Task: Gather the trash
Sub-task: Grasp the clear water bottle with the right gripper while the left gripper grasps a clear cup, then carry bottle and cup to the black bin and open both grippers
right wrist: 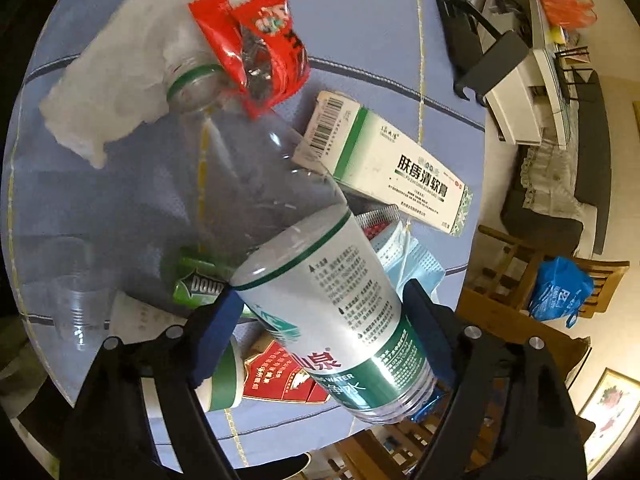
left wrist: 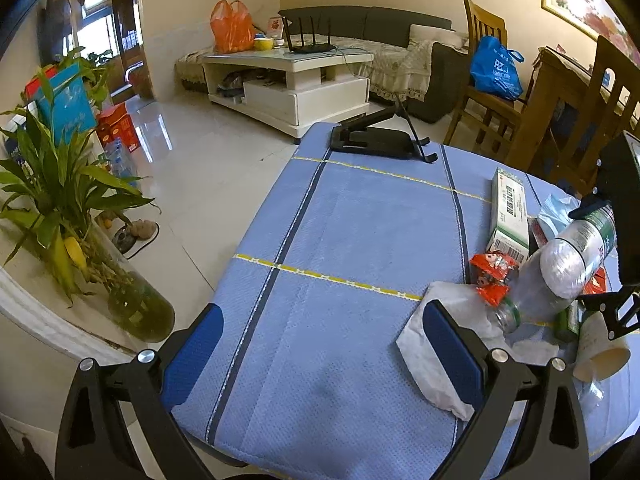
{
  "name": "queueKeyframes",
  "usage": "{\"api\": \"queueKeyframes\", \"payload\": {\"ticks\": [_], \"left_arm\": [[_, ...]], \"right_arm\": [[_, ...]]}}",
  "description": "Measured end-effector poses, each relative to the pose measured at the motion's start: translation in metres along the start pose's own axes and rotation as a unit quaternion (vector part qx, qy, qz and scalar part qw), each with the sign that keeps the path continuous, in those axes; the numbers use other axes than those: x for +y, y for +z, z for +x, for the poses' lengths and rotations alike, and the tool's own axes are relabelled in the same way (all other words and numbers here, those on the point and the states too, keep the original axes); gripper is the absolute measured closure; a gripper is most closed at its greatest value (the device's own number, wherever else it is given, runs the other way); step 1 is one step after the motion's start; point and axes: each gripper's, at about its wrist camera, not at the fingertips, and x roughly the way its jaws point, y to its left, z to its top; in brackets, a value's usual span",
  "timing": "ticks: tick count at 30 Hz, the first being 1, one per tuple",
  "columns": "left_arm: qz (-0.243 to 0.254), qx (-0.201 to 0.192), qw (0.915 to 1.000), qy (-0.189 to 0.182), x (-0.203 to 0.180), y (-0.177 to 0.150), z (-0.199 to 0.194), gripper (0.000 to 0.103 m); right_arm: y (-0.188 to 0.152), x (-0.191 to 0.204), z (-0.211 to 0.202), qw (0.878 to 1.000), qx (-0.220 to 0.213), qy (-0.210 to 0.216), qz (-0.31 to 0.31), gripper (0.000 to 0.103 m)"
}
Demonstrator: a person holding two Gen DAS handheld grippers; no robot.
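Observation:
My right gripper is shut on a clear plastic water bottle with a green and white label, held tilted above the table, neck pointing down at a white tissue. The bottle and the right gripper also show at the right of the left wrist view. Under it lie a red snack wrapper, a white and green ointment box, a blue face mask, a green gum pack and a red cigarette pack. My left gripper is open and empty over the blue tablecloth.
A black folding stand sits at the table's far edge. A paper cup and a clear plastic cup lie among the trash. A plant in a glass vase stands on a ledge at left. Wooden chairs stand beyond the table.

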Motion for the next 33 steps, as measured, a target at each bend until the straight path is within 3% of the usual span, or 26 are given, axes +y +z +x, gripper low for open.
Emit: {"api": "queueKeyframes", "payload": {"ticks": [5,12,16,18,20,23,24,27,29,33], "left_arm": [[0.001,0.000,1.0000,-0.003,-0.003,0.002,0.001,0.006],[0.003,-0.008,0.9997,-0.023,-0.013,0.005,-0.008,0.006],[0.013,-0.012,0.9988,-0.046,-0.027,0.006,-0.015,0.006],[0.023,-0.017,0.9970,-0.072,-0.039,0.005,-0.023,0.006],[0.041,-0.025,0.9944,-0.094,-0.055,0.004,-0.031,0.006],[0.081,-0.037,0.9875,-0.130,-0.090,0.000,-0.046,0.006],[0.098,-0.038,0.9835,-0.147,-0.104,-0.003,-0.052,0.006],[0.145,-0.041,0.9726,-0.177,-0.139,-0.014,-0.063,0.006],[0.174,-0.040,0.9658,-0.188,-0.157,-0.026,-0.067,0.006],[0.228,-0.030,0.9506,-0.208,-0.184,-0.054,-0.070,0.006]], "right_arm": [[-0.004,0.004,-0.011,1.000,-0.001,-0.009,0.002,0.028],[-0.043,-0.001,-0.053,0.999,-0.028,-0.022,0.028,0.028],[-0.089,-0.003,-0.080,0.993,-0.068,-0.011,0.097,0.028],[-0.120,-0.006,-0.093,0.981,-0.109,0.001,0.161,0.028],[-0.160,-0.011,-0.101,0.953,-0.158,0.028,0.256,0.028],[-0.226,-0.008,-0.100,0.892,-0.222,0.065,0.387,0.028],[-0.250,-0.001,-0.097,0.863,-0.244,0.078,0.435,0.028],[-0.302,0.022,-0.089,0.792,-0.286,0.112,0.527,0.028],[-0.320,0.041,-0.085,0.759,-0.305,0.128,0.561,0.028],[-0.338,0.065,-0.075,0.720,-0.327,0.146,0.595,0.028]]}}
